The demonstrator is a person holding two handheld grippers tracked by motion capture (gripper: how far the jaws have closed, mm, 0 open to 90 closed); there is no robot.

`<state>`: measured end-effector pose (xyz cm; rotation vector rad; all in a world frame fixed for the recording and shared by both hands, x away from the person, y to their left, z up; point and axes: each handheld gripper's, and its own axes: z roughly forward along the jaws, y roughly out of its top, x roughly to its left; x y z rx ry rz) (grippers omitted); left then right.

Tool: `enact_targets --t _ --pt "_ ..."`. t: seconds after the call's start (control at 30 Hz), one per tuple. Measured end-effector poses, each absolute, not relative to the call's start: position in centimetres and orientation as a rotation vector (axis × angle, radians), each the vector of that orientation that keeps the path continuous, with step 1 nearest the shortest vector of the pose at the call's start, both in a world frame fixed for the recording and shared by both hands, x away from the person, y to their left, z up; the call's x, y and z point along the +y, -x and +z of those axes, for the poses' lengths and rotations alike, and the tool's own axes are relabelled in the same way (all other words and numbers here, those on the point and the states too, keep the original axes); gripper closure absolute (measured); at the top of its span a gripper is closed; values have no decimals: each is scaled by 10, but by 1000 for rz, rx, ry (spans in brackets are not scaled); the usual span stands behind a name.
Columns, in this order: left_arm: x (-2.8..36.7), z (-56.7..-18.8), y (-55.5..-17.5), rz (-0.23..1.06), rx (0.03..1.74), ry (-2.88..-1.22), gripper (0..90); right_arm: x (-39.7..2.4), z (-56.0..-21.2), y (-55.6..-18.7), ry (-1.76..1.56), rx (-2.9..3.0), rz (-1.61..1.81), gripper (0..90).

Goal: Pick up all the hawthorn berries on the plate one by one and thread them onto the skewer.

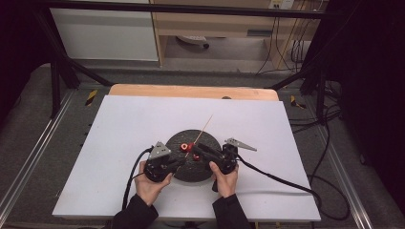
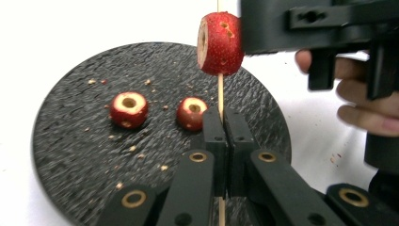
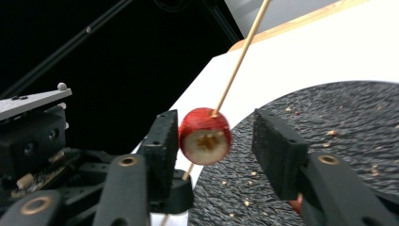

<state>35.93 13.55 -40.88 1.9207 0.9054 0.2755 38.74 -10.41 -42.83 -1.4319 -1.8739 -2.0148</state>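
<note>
My left gripper (image 2: 227, 117) is shut on a thin wooden skewer (image 2: 219, 94), which rises upright from its jaws. A red hollowed fruit piece (image 2: 220, 44) is threaded on the skewer above them. In the right gripper view this fruit piece (image 3: 204, 136) sits between the spread jaws of my right gripper (image 3: 216, 141); the left pad (image 3: 162, 136) is at its side, the right pad stands off it. Two more red fruit pieces (image 2: 128, 109) (image 2: 192, 113) lie on the round black plate (image 2: 84, 141). In the high view both grippers (image 1: 179, 162) (image 1: 198, 149) meet over the plate (image 1: 210, 138).
The plate lies on a white sheet (image 1: 119, 143) covering a wooden table (image 1: 191, 90). Crumbs are scattered over the plate. Cables (image 1: 277, 179) trail from the grippers toward the right and front edges. Black frame bars (image 1: 62, 71) stand behind the table.
</note>
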Motion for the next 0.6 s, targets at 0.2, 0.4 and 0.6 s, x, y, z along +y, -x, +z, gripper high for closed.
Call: enact_targets --t 0.2,0.4,0.6 --pt "159 -412 -353 283 907 -1936 891 -114 -417 -388 1406 -2053 -1947 319" --pt "181 -415 -345 287 906 -1965 891 -121 -416 -395 1382 -2235 -1779 133" --pt "201 -420 -336 302 897 -2004 890 -127 -414 -400 1358 -2403 -1634 68"
